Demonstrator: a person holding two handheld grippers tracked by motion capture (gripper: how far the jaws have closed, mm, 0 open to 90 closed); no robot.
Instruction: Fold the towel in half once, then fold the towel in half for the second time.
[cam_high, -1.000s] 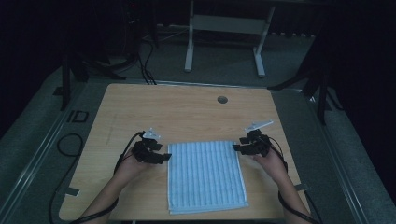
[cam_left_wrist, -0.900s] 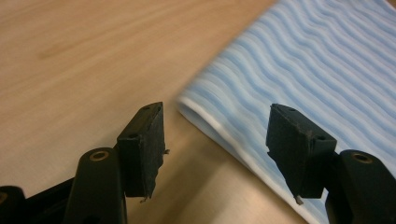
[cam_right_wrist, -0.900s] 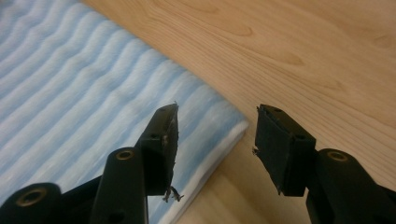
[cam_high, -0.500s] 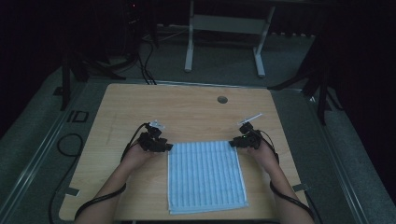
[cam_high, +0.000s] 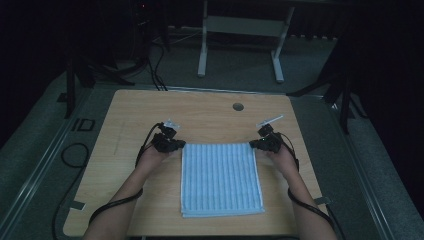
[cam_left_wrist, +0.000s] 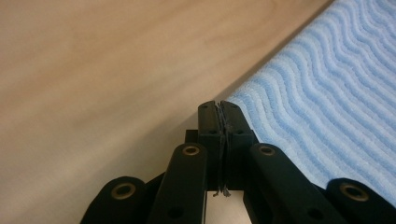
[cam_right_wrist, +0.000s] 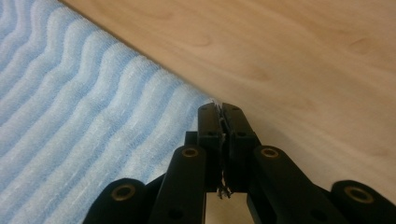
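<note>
Left gripper (cam_left_wrist: 218, 106) and right gripper (cam_right_wrist: 221, 108): fingers just closed fully, each nipping a far corner of the blue ribbed towel (cam_high: 220, 177) on the table (cam_high: 200, 115). Risk: shallow pinch slips when lifted.

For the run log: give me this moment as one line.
left gripper: jaws shut at far left corner of blue towel | right gripper: jaws shut at far right corner | towel: flat on table
</note>
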